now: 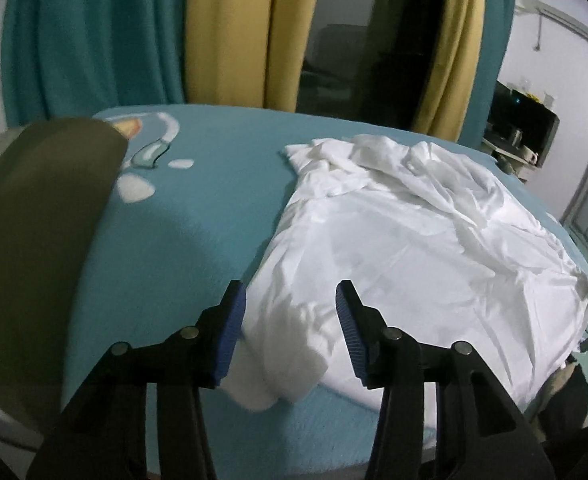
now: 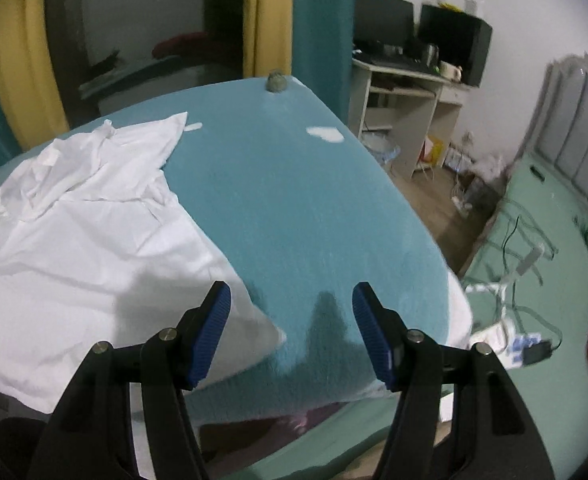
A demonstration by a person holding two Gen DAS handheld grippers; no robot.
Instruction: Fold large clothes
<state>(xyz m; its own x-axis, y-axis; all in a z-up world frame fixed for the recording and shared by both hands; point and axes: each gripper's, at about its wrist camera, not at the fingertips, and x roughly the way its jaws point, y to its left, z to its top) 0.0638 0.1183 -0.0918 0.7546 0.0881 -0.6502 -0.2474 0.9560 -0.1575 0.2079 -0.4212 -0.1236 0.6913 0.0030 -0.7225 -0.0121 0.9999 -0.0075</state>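
Observation:
A large white garment [image 1: 406,240] lies spread and creased on a teal bed cover [image 1: 197,216], its far end bunched up. My left gripper [image 1: 290,308] hovers over the garment's near left corner; its blue pads stand apart and press on nothing. In the right wrist view the same garment [image 2: 81,248] fills the left side, with its near right corner by the left blue pad [image 2: 209,332]. My right gripper [image 2: 291,304] is open over bare teal cover [image 2: 302,208], just right of that corner, and holds nothing.
An olive pillow [image 1: 41,232] lies at the left of the bed. Teal and yellow curtains [image 1: 229,32] hang behind it. To the right stand a desk with monitors [image 2: 422,64], cables on a green floor mat [image 2: 534,280], and a grey padded headboard [image 2: 582,128].

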